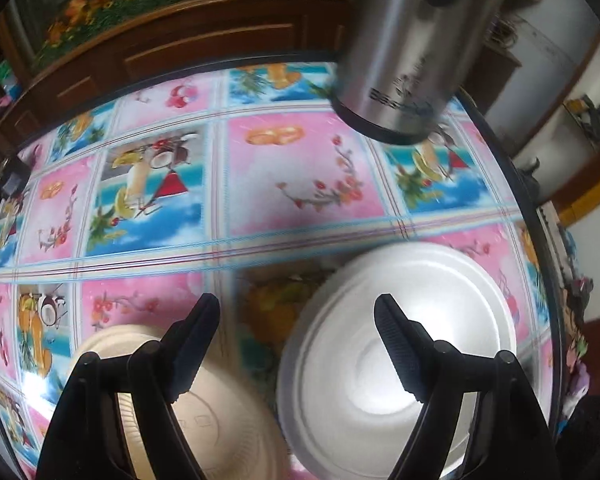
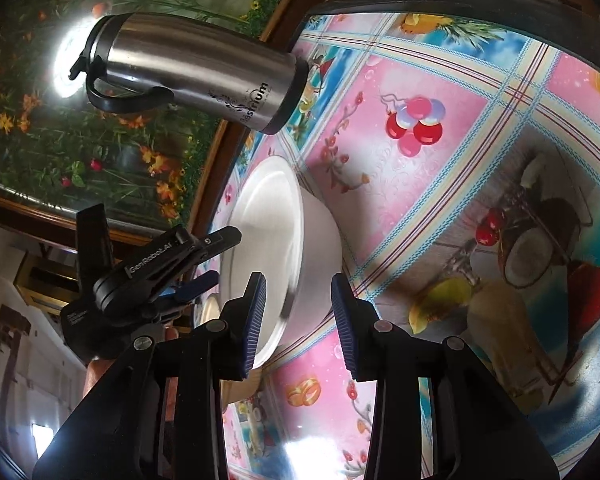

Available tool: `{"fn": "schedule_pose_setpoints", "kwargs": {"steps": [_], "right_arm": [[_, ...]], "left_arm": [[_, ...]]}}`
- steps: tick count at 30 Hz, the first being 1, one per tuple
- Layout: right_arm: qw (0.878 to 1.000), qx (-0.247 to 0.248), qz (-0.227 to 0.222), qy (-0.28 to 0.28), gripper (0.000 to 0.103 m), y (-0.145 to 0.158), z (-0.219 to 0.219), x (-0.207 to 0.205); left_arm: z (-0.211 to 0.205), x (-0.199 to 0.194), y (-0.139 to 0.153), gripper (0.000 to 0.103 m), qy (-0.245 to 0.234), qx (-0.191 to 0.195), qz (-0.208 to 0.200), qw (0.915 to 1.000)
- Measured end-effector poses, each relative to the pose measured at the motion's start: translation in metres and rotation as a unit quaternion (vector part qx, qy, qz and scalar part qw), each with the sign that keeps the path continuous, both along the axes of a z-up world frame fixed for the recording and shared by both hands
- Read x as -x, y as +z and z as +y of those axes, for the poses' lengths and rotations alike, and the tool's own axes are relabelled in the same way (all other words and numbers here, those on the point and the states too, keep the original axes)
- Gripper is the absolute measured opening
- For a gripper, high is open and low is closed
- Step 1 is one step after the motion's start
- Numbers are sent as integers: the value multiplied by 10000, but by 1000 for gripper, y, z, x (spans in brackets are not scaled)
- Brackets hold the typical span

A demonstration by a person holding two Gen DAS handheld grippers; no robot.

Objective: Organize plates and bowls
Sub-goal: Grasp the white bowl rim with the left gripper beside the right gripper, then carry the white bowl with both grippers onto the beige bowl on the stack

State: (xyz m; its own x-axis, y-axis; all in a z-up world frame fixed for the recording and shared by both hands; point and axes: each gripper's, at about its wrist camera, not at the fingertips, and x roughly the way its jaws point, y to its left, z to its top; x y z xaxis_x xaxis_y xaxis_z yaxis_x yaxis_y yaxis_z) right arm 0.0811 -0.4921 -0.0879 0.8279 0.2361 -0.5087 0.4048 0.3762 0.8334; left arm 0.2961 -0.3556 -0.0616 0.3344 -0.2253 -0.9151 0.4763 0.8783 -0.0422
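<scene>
A white foam bowl [image 1: 396, 364] stands on the table at the lower right of the left wrist view; a beige paper bowl [image 1: 216, 412] lies just left of it. My left gripper [image 1: 296, 312] is open and hovers above both, one finger over each. In the right wrist view the white bowl [image 2: 276, 248] sits just ahead of my right gripper [image 2: 298, 292], which is open with the bowl's rim between its fingers. The beige bowl's edge [image 2: 244, 384] shows below it. The left gripper [image 2: 160, 268] appears at the left there.
A steel thermos flask [image 1: 412, 48] stands at the far right of the round table, also in the right wrist view [image 2: 196, 68]. The table has a bright fruit-and-flower cloth [image 1: 300, 176] under glass. A wooden cabinet [image 1: 180, 52] stands behind.
</scene>
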Motion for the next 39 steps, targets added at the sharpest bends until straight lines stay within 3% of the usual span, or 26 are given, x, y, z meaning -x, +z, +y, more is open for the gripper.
{"fn": "schedule_pose_setpoints", "kwargs": {"steps": [4,9,11,14,16,19,28,39], "right_arm": [[9999,78,58,-28,33,-1,2,-3],[9997,162,110,-162,33,-3,0,-1],[9995,220,119,-192,33,-2,0,0],[9991,330,127,-242,30,-1,0,0],[9990,380,86,-236,21,1,1,0],[9979,573,143,-251,16,6,2,1],[9977,563,97,-372,14,16,-2,15],[9958,773,-465,-181,14,58,27,64]], "left_arm": [[-4,4,0,69,-119,-16,13,9999],[-5,3,-4,35,-170,35,141,9997],[-6,3,-8,29,-191,21,200,9996],[-5,5,-6,27,-224,90,129,9996],[-6,8,-3,26,-277,93,70,9995],[-7,12,2,23,-335,116,15,9994],[2,28,16,18,-421,272,75,9987],[54,92,60,13,-398,743,-223,9962]]}}
